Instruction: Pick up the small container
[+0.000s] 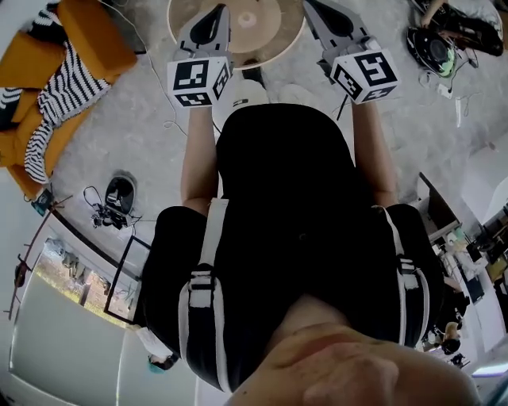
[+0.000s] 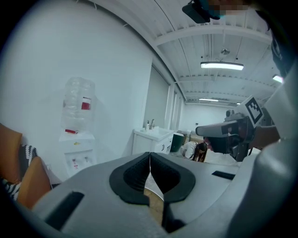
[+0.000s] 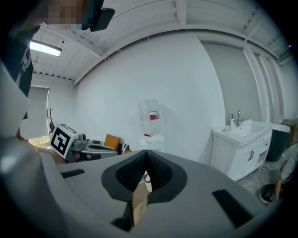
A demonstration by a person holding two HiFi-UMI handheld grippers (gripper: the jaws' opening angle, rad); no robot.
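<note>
Both grippers are held up level over a round wooden table (image 1: pixel 278 36) at the top of the head view. My left gripper (image 1: pixel 213 20) hangs over the table's left part and my right gripper (image 1: pixel 321 12) over its right part. In the left gripper view, the left gripper (image 2: pixel 150 155) has its black pads pressed together with nothing between them. The right gripper (image 3: pixel 146 153) is likewise shut and empty in its own view. A small pale round thing (image 1: pixel 248 17) sits at the table's centre; I cannot tell whether it is the small container.
An orange sofa with a striped cloth (image 1: pixel 48 79) stands at the left. Cables and gear lie on the floor (image 1: pixel 111 202) and at the upper right (image 1: pixel 436 40). A water dispenser (image 3: pixel 150 121) and a white sink cabinet (image 3: pixel 242 144) line the wall.
</note>
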